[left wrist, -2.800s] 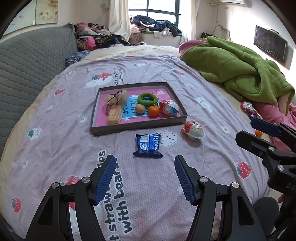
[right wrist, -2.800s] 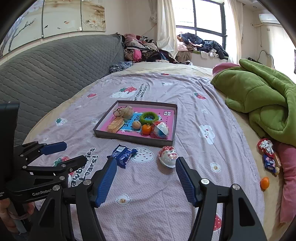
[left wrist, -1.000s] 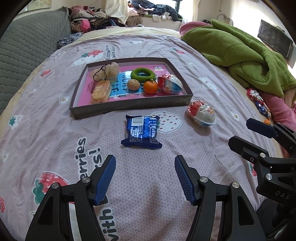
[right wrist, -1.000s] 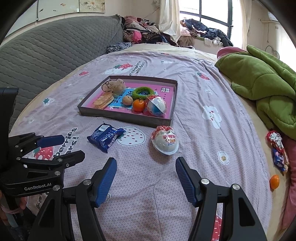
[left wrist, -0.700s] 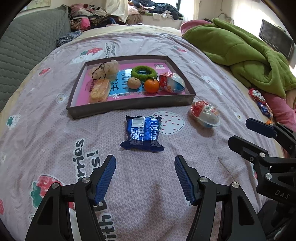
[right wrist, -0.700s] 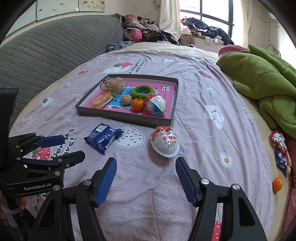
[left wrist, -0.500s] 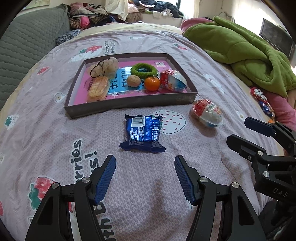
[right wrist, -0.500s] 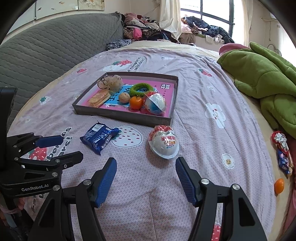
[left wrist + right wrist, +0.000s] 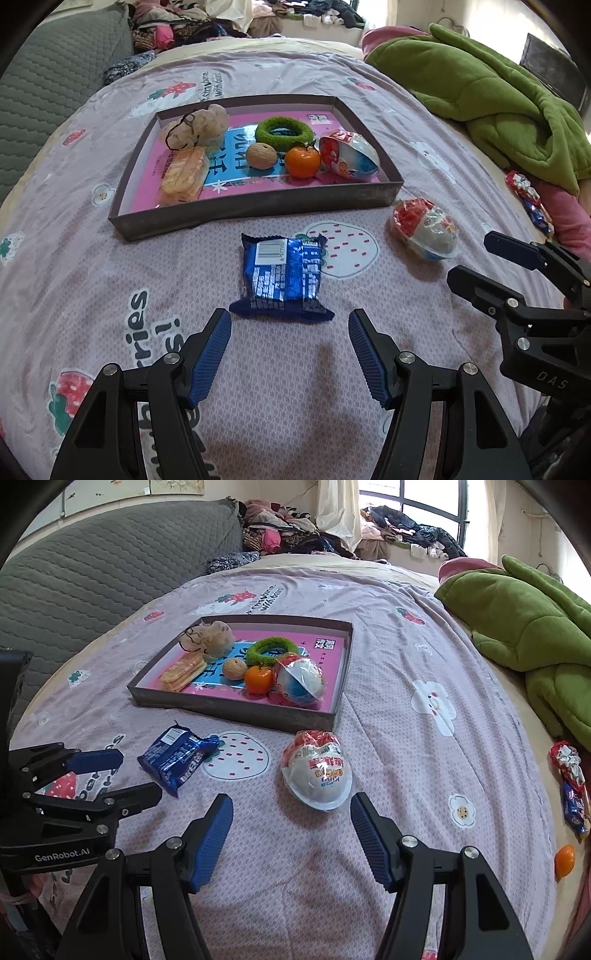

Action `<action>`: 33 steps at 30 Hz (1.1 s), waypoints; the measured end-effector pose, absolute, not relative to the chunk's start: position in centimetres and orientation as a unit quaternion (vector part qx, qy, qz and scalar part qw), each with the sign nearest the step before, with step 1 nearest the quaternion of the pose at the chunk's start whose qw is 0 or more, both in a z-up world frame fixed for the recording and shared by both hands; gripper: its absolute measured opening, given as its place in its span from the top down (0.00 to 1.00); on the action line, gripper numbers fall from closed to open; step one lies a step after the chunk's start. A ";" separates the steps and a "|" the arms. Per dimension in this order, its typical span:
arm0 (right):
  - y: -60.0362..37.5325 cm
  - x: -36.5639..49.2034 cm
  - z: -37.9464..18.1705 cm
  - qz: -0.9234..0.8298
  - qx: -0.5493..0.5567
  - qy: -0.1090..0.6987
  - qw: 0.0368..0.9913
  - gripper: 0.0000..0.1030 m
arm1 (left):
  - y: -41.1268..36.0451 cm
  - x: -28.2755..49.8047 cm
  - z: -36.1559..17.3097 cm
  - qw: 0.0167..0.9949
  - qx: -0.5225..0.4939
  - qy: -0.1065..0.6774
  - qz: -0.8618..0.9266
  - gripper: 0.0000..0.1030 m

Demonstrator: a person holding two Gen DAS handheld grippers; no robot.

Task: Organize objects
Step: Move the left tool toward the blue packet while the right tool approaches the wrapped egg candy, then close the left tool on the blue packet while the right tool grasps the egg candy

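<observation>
Bright daylight from the window [image 9: 424, 509] at upper right, blown-out glare there, soft shadows under both views' foreground, strong fisheye curving, black vignette at corners, focus was sharp throughout, no motion blur

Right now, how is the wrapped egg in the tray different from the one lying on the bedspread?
The egg in the tray shows blue on its white wrapper; the egg on the bedspread is white with red and orange print and no blue. The first sits inside the tray, touching the tangerine; the second lies alone just outside the tray's near corner. Both are foil-and-plastic wrapped eggs of similar size with red tops.
</observation>
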State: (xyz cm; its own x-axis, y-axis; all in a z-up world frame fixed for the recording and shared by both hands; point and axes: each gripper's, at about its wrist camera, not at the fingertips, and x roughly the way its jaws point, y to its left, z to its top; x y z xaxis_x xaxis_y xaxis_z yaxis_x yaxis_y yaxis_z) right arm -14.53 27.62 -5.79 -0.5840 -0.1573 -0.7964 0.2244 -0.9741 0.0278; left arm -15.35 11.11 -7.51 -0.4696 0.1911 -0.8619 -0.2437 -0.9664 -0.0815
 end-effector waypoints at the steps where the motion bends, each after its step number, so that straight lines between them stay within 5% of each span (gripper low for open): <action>1: 27.6 -14.8 -6.0 -0.889 0.444 0.036 0.108 0.36 | 11.1 -15.6 -7.6 0.126 -0.501 0.026 0.856 0.34; 33: 27.1 -20.2 -9.1 -0.878 0.463 0.060 0.108 0.36 | 11.2 -20.5 -10.8 0.122 -0.526 0.009 0.841 0.34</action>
